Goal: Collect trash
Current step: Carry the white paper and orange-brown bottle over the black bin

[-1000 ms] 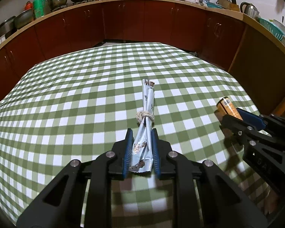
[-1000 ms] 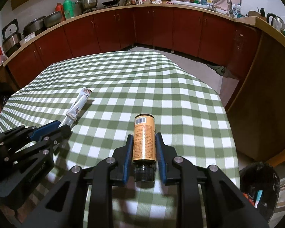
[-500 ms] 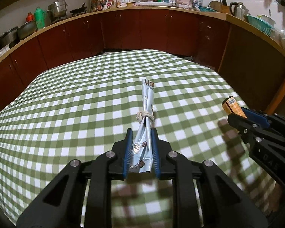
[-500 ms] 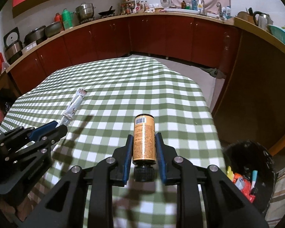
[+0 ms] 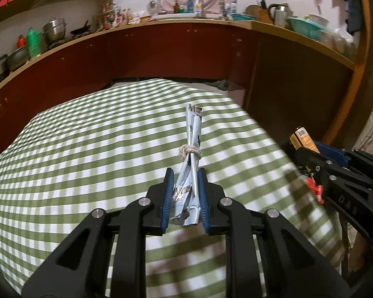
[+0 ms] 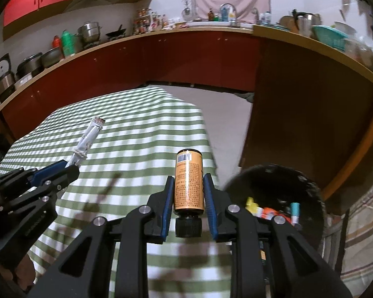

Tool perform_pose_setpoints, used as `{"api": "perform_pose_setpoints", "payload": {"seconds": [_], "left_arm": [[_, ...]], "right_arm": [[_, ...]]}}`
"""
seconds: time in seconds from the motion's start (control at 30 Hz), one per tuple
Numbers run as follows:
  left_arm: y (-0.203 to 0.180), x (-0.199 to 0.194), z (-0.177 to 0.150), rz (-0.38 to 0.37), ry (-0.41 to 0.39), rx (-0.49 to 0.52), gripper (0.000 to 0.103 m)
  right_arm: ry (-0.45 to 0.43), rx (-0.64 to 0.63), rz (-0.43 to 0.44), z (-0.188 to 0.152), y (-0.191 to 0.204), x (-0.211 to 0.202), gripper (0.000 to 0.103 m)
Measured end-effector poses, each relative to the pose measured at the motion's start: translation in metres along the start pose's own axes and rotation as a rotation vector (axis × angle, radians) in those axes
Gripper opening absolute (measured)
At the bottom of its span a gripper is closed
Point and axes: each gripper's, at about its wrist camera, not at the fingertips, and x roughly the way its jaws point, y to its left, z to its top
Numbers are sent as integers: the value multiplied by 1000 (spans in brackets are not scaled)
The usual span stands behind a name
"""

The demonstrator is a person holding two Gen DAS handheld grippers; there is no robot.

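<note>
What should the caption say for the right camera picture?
Right tongs grip an orange bottle beside the black trash bin.

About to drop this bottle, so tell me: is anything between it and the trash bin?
Nothing visible. The right hand-held gripper holds the orange bottle above the table edge, and the open black bin sits just to its right, below.

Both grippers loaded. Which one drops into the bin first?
Right. The right gripper, shut on the orange bottle, is beside the black bin; the left gripper holds the tied wrapper bundle over the table.
</note>
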Motion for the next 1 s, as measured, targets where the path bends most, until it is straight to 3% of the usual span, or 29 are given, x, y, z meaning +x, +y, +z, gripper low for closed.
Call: {"api": "perform_pose_setpoints", "payload": {"seconds": [0.53, 1.0], "left_arm": [[-106, 10, 5, -114, -19, 117, 19], [-152, 33, 11, -148, -14, 158, 19]], "right_arm": [[-54, 88, -145, -21, -82, -37, 25], [-71, 110, -205, -29, -113, -34, 25]]}}
